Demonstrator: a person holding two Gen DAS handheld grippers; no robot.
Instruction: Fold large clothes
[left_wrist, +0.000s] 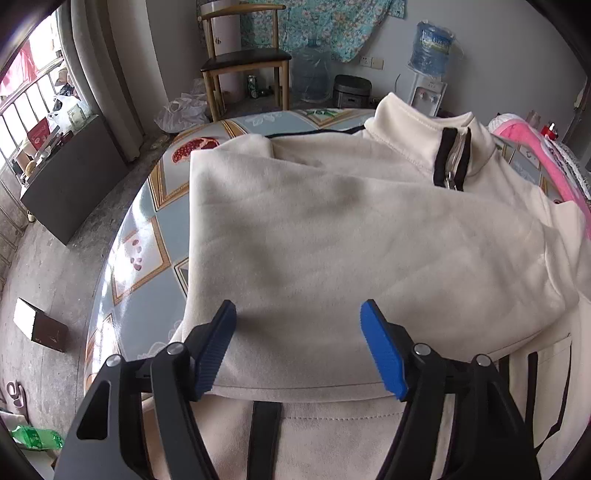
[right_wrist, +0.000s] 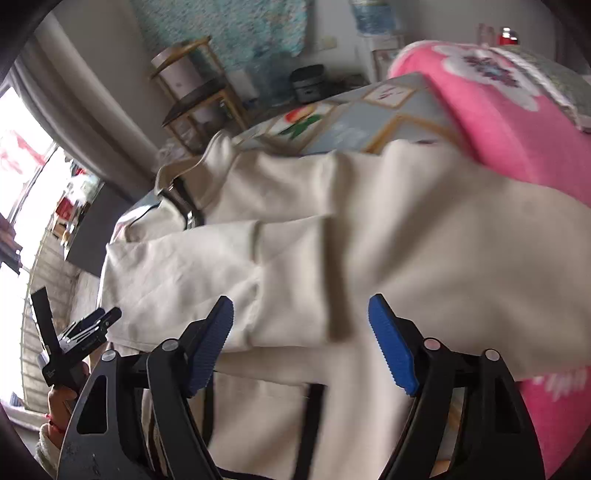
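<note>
A cream sweatshirt (left_wrist: 351, 229) with a stand-up collar and a short zipper (left_wrist: 455, 162) edged in black lies on the surface (left_wrist: 147, 236), which wears a pale blue cloth printed with fruit in gold-framed panels. The garment is partly folded: a broad cream panel is laid over the body, its hemmed edge running across the near part of the left wrist view, and below that edge black stripes (left_wrist: 264, 435) show on the layer beneath. The left hand-held gripper (left_wrist: 299, 347) hangs over this near edge with its blue pads (left_wrist: 384, 354) spread wide and nothing clamped between them; the fabric lies flat under the gap. In the right wrist view, which is blurred, the right hand-held gripper (right_wrist: 301, 343) likewise stands wide apart above the cream cloth, gripping nothing, with a folded sleeve (right_wrist: 221, 280) lying across the body just ahead of its fingers. A pink blanket (right_wrist: 517, 129) with a white flower pattern lies just beside the sweatshirt at its right side. At the lower left of that view a hand (right_wrist: 61, 402) holds the other tool. Beyond the surface stand a wooden chair (left_wrist: 243, 62), a water dispenser (left_wrist: 430, 74) and a dark rice cooker (left_wrist: 351, 90) on the concrete floor.
</note>
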